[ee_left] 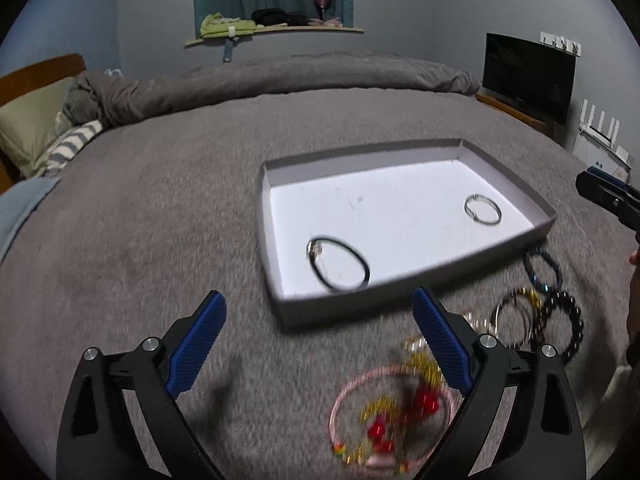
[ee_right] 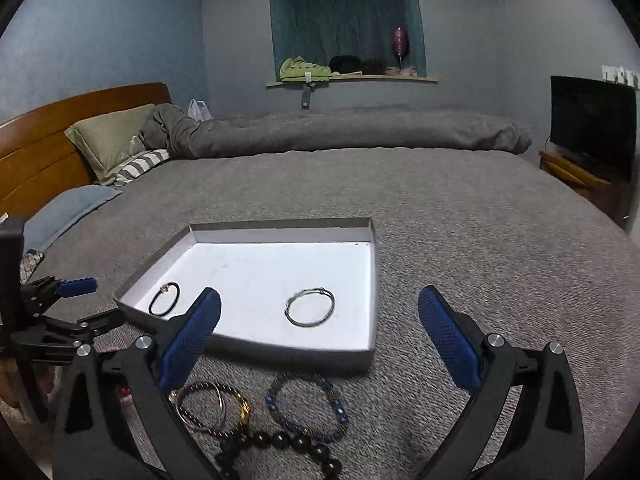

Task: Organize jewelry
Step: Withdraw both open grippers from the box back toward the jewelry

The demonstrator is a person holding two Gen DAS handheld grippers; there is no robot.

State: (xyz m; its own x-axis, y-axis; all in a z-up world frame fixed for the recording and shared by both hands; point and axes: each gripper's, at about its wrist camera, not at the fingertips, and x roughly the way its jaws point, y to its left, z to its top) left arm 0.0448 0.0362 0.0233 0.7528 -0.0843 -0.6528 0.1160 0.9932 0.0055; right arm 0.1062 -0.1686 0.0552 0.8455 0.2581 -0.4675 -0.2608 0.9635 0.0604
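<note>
**Both grippers wide and empty, two bracelets in the tray**

My left gripper (ee_left: pixel 320 340) has its blue fingers (ee_left: pixel 198 344) spread wide, nothing between them, hanging above the grey bedspread (ee_left: pixel 160 208). My right gripper (ee_right: pixel 320 340) is the same: fingers far apart, empty, pads (ee_right: pixel 190 338) clear of everything.

The shallow white tray (ee_right: pixel 372 280) lies flat on the bedspread ahead of both grippers. Two pieces inside it, well apart: a black cord bracelet (ee_left: pixel 339 263) with a small metal clasp near the tray's near-left corner, and a thin silver bangle (ee_right: pixel 310 307) toward the right side.

The rest of the jewelry sits on the bedspread just outside the tray's near edge. From the right wrist: a blue-beaded bracelet (ee_right: pixel 306 408), a cluster of thin bangles (ee_right: pixel 208 410) with a gold bit, and a dark round-bead bracelet (ee_right: pixel 280 446), the last two touching. From the left wrist, blurred: a pink hoop (ee_left: pixel 394 414) with red and gold pieces lying in it, close under my right-hand finger.

Far side: rolled grey duvet (ee_right: pixel 360 128), pillows (ee_right: pixel 108 136), a TV (ee_right: pixel 592 120).
</note>
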